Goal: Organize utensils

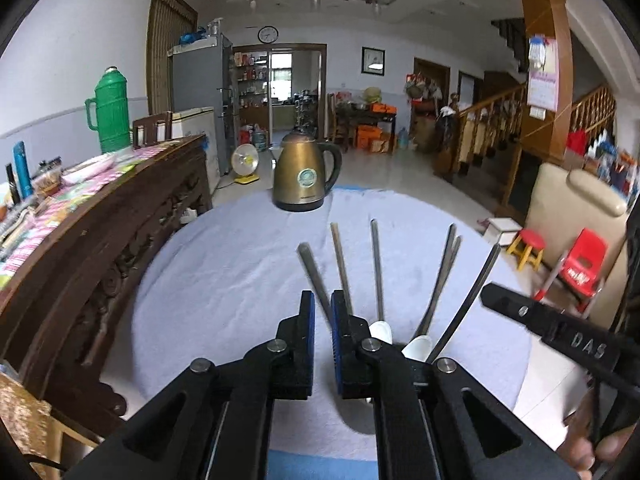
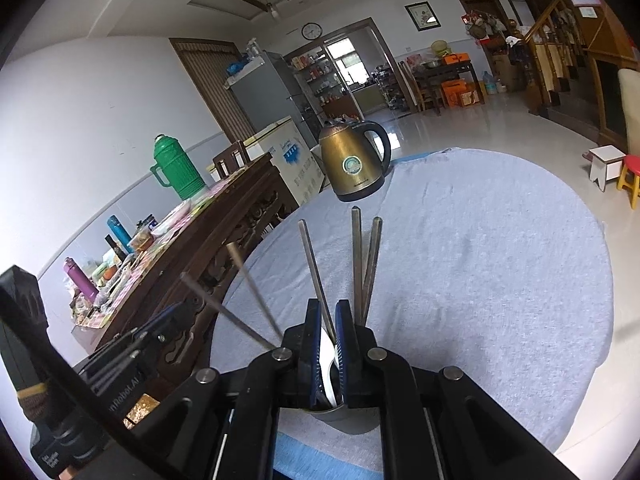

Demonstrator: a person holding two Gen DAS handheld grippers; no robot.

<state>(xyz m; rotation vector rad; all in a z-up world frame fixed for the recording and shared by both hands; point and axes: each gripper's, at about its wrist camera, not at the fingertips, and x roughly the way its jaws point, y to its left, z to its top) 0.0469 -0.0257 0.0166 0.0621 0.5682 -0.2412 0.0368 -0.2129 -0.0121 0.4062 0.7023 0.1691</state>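
Note:
Several metal utensils stand handles-up in a metal cup (image 2: 340, 414) on the cloth-covered round table (image 1: 224, 280). In the left wrist view my left gripper (image 1: 323, 320) has its blue pads a little apart around the leftmost handle (image 1: 310, 264), with a gap beside it. The other handles (image 1: 376, 264) fan out to the right, with pale spoon bowls (image 1: 418, 346) low down. My right gripper (image 2: 329, 320) is shut on a thin handle (image 2: 312, 256), a white spoon bowl (image 2: 326, 360) showing between its pads. Its black tip (image 1: 486, 292) touches the rightmost handle.
A bronze electric kettle (image 1: 306, 172) stands at the table's far edge. A dark carved sideboard (image 1: 120, 240) with a green thermos (image 1: 110, 112) and clutter runs along the left. Red stools (image 1: 530, 246) and a cream chair (image 1: 576, 208) stand on the right.

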